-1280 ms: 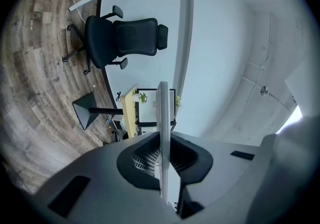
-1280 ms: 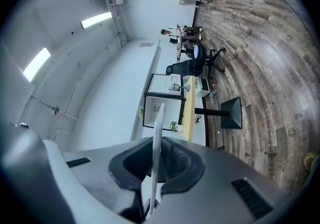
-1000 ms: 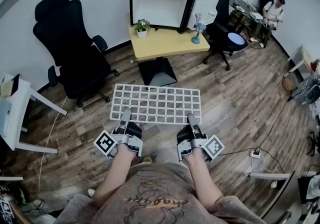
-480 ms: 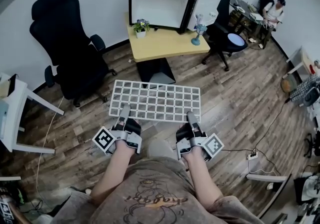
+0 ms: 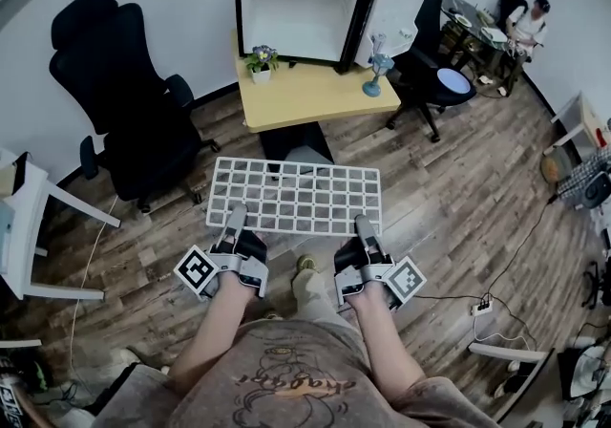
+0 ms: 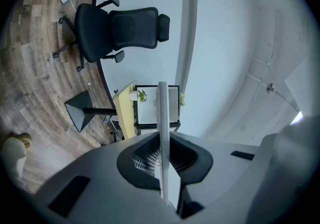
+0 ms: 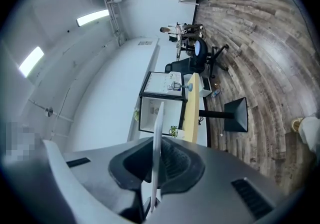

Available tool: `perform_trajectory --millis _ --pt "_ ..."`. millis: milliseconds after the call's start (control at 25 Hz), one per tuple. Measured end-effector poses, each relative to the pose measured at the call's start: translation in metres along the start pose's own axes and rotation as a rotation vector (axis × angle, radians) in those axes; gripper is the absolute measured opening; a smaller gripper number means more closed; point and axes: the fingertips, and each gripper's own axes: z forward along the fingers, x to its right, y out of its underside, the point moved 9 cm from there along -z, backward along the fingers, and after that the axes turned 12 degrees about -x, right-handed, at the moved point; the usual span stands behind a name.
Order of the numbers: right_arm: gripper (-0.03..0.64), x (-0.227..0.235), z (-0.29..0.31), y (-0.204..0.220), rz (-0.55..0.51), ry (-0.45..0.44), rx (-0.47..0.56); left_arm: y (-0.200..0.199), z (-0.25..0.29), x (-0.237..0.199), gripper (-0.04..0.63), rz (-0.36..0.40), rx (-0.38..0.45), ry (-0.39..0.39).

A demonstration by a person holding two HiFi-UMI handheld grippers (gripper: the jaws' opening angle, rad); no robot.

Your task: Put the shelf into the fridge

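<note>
A white grid shelf point(image 5: 294, 196) hangs level in the air above the wooden floor, held by its near edge. My left gripper point(image 5: 235, 219) is shut on the shelf's near left edge, and my right gripper point(image 5: 364, 225) is shut on its near right edge. Both gripper views show the shelf edge-on point(image 6: 163, 138) point(image 7: 156, 148) as a thin white strip pinched between the jaws. The small black fridge point(image 5: 298, 2) stands open on the yellow table point(image 5: 310, 89) ahead, its white inside bare and its door point(image 5: 396, 4) swung out to the right.
A potted plant point(image 5: 257, 63) and a blue stand point(image 5: 372, 82) sit on the table. A black office chair point(image 5: 119, 92) stands at left, another chair point(image 5: 434, 82) at right. A white desk point(image 5: 24, 225) is at far left. A person point(image 5: 525, 20) sits far right.
The fridge and table have drawn slightly nearer and shifted left in the head view as I step forward. The shelf stays gripped the same way in both grippers.
</note>
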Motion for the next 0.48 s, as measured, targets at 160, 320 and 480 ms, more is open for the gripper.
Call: perform_trajectory --millis 160,320,480 --pt "0.028 0.002 0.037 -0.030 -0.018 -0.011 -0.036 -0.014 0.035 -0.003 0.051 0.012 0.022 0.000" --pt "0.028 -0.001 0.070 -0.061 -0.008 -0.020 -0.057 -0.024 0.073 0.000 0.051 0.016 0.053 -0.003" --pt "0.028 -0.004 0.101 -0.089 -0.001 -0.037 -0.085 -0.033 0.106 0.006 0.051 0.027 0.082 0.003"
